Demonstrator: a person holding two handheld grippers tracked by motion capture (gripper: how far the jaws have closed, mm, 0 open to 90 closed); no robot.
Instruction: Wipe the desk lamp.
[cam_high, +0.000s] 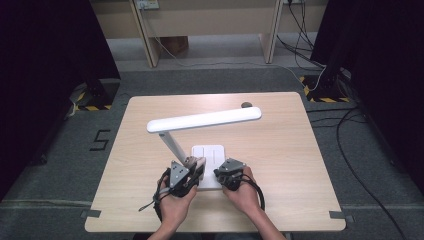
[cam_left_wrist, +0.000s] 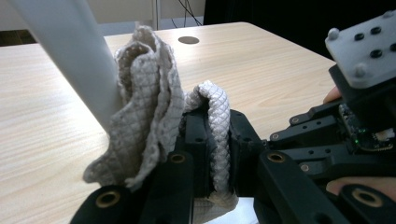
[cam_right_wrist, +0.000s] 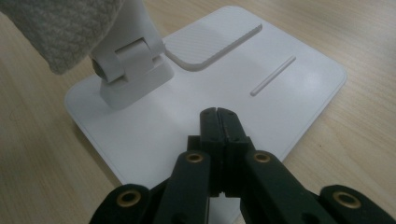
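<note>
The left claw (cam_left_wrist: 212, 140) grips a cloth (cam_left_wrist: 144, 116) against the lamp (cam_high: 202, 120) arm — the right claw (cam_right_wrist: 218, 114), closed and empty, rests on the lamp base (cam_right_wrist: 289, 93).

Closed right claw (cam_right_wrist: 218, 112) over white lamp base (cam_right_wrist: 140, 135), hinge (cam_right_wrist: 123, 70) beyond, grey cloth (cam_right_wrist: 60, 28) upper left

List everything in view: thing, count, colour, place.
desk lamp: one, white, mid-table, long head slanting over its arm
lamp base: one, white flat plate, near table edge
cloth: one, grey-white quilted, against the lamp arm, above the base
table: one, light wood
hole cover: one, dark round, far table edge
floor cables: several, black, right of table
left gripper: one, black, jaws shut on the cloth
right gripper: one, black, jaws shut, tips at the lamp base
hands: two, holding the grippers
</note>
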